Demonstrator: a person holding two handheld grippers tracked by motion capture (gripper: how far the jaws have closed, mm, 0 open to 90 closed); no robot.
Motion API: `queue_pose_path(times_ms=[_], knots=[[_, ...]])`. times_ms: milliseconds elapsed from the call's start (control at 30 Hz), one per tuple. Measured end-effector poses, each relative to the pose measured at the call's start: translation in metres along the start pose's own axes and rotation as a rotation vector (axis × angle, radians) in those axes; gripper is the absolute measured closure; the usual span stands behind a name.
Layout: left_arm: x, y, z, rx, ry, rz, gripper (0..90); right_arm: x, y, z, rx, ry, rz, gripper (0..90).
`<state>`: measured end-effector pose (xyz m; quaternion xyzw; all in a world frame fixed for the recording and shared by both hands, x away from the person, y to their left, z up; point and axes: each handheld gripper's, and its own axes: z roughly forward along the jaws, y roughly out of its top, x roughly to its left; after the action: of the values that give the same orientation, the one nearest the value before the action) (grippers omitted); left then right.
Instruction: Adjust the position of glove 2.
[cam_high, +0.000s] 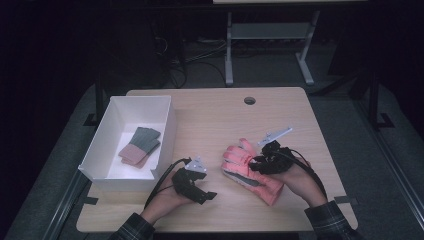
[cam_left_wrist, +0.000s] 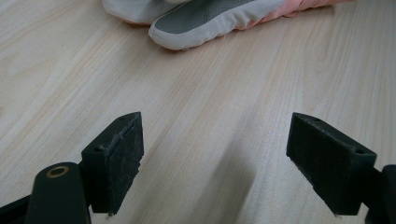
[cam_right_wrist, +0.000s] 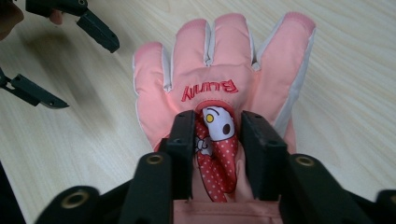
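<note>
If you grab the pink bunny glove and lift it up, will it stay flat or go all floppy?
Probably floppy: the pink glove looks like soft padded fabric, so its fingers would likely droop. It seems light for its size. It lies flat on the table, so it shouldn't roll. The right gripper sits over its middle.

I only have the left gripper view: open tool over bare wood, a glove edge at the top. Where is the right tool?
Observer: On the pink glove. The right tool has its jaws either side of the bunny patch.
Operator: Any container nearby?
Observer: Yes, a white box at the table's left, beside your left tool.
Operator: Anything inside?
Observer: A folded grey and pink bundle, perhaps gloves.
</note>
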<state>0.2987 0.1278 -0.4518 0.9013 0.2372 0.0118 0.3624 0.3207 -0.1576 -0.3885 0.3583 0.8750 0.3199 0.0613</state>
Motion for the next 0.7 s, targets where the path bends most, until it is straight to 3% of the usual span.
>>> queue_pose_path(times_ms=[333, 700], knots=[[0.000, 0.000, 0.000, 0.001, 0.000, -0.001, 18.4, 0.003, 0.002, -0.005, -0.023, 0.018, 0.001, 55.9], [0.000, 0.000, -0.001, 0.004, -0.001, -0.002, 18.6, 0.006, 0.005, -0.013, -0.059, 0.028, -0.005, 60.6]])
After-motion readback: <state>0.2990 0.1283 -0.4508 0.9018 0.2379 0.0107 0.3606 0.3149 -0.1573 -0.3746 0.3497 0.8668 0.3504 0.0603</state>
